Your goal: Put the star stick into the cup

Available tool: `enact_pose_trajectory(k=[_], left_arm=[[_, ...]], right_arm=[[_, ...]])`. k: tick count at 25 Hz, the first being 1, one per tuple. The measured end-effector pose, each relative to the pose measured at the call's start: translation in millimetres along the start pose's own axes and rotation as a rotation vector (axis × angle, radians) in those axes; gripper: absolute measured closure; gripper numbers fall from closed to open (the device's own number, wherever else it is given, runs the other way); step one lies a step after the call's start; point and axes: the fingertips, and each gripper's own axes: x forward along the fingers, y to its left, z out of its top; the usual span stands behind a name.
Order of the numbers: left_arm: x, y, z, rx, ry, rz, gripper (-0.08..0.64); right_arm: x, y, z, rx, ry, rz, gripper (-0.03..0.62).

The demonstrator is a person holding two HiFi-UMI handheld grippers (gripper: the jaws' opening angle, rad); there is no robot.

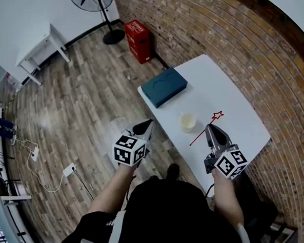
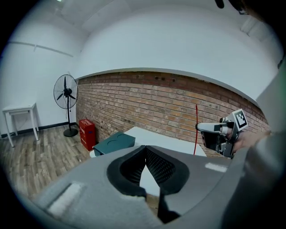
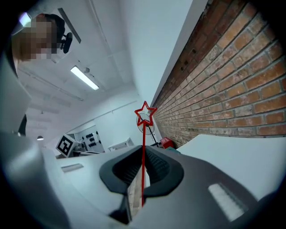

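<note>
The red star stick (image 3: 143,147) stands upright between the pads of my right gripper (image 3: 144,156), which is shut on its shaft; the star (image 3: 145,114) points up. In the head view the star stick (image 1: 213,119) slants across the white table (image 1: 230,105), with the right gripper (image 1: 209,129) on it just right of the pale cup (image 1: 188,121). From the left gripper view, the stick (image 2: 195,129) rises at the right gripper's (image 2: 210,129) tip. My left gripper (image 1: 147,127) hovers off the table's front-left edge, jaws together, nothing in them (image 2: 145,151).
A teal box (image 1: 164,86) lies at the table's far left corner, also in the left gripper view (image 2: 114,142). A brick wall (image 1: 224,35) runs behind the table. On the wooden floor stand a red box (image 1: 138,40), a fan (image 1: 97,2) and a white side table (image 1: 41,50).
</note>
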Motion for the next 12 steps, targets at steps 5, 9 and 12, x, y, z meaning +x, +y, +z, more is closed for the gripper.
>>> enact_pose_trajectory(k=[5,9,12], left_arm=[[40.8,-8.8,31.5,0.027,-0.024,-0.014,0.555],[63.0,1.9,32.8,-0.004,-0.005,0.003,0.555],[75.7,8.4,36.8,-0.006,0.003,0.003,0.555]], right_arm=[[21.4,-50.4,22.4,0.021,-0.017,-0.007,0.575],[39.7,-68.6,34.7,0.028,-0.033,0.007,0.575],[60.0,-82.9,35.2,0.047,-0.034,-0.001,0.575]])
